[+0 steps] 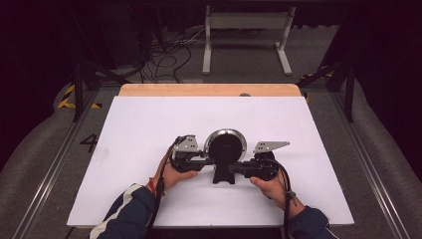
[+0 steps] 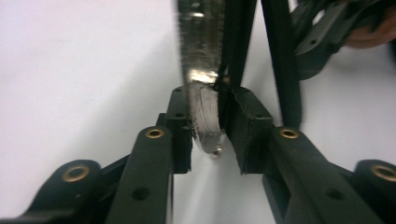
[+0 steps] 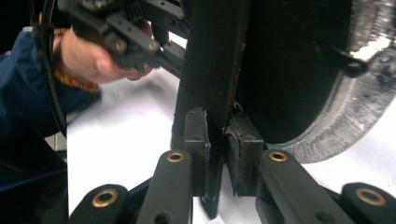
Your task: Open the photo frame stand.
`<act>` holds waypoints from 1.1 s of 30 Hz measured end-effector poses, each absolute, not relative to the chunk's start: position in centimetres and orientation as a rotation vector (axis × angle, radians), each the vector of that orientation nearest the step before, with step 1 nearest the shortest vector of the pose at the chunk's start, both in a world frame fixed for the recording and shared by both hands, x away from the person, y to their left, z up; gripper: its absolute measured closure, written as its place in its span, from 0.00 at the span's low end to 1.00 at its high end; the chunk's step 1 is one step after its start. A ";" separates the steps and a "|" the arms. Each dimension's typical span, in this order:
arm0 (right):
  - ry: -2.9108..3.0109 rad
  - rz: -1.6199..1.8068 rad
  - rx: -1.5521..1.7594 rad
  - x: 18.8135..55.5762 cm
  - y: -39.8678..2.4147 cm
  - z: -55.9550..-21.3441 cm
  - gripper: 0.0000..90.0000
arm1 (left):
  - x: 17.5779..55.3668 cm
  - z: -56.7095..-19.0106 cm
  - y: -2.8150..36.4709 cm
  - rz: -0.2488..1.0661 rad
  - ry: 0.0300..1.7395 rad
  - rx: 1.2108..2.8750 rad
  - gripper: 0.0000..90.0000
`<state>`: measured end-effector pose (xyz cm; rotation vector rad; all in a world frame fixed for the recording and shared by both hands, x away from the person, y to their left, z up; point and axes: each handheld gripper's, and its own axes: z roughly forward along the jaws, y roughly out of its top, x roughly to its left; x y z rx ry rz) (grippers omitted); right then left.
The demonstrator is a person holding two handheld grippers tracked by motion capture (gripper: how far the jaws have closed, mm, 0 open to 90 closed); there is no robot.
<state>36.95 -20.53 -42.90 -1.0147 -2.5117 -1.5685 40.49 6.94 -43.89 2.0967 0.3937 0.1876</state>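
A round mirror with a silver rim stands upright on a black stand at the middle of the white table top. My left gripper reaches in from the left. In the left gripper view it is shut on the mirror, its pads against the silver rim and the black back. My right gripper comes in from the right. In the right gripper view it is shut on the flat black leg of the stand, with the mirror's rim at the right.
The white board covers a wooden table. On the floor beyond it are a white metal frame and loose cables. Dark rails run along both sides of the table.
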 end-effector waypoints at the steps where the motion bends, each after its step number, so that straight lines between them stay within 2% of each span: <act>1: -2.513 -1.567 -1.032 37.0 -20.6 -42.9 0.88 | 40.4 -43.8 6.8 0.202 0.399 2.102 0.77; 6: -2.501 -1.579 -1.039 37.1 -20.7 -42.8 0.88 | 40.2 -43.7 6.8 0.285 0.410 2.108 0.77; 11: -2.503 -1.577 -1.029 37.1 -20.4 -42.8 0.87 | 40.5 -43.6 7.3 0.370 0.448 2.119 0.83; 13: -2.490 -1.593 -1.034 37.1 -20.2 -42.8 0.87 | 40.6 -43.7 7.5 0.357 0.446 2.116 0.83; 22: -2.490 -1.587 -1.080 37.2 -19.6 -43.2 0.87 | 40.7 -43.7 7.3 0.466 0.455 2.137 0.81; 33: -2.528 -1.568 -1.075 37.1 -19.3 -43.7 0.88 | 40.8 -44.0 7.4 0.446 0.460 2.130 0.79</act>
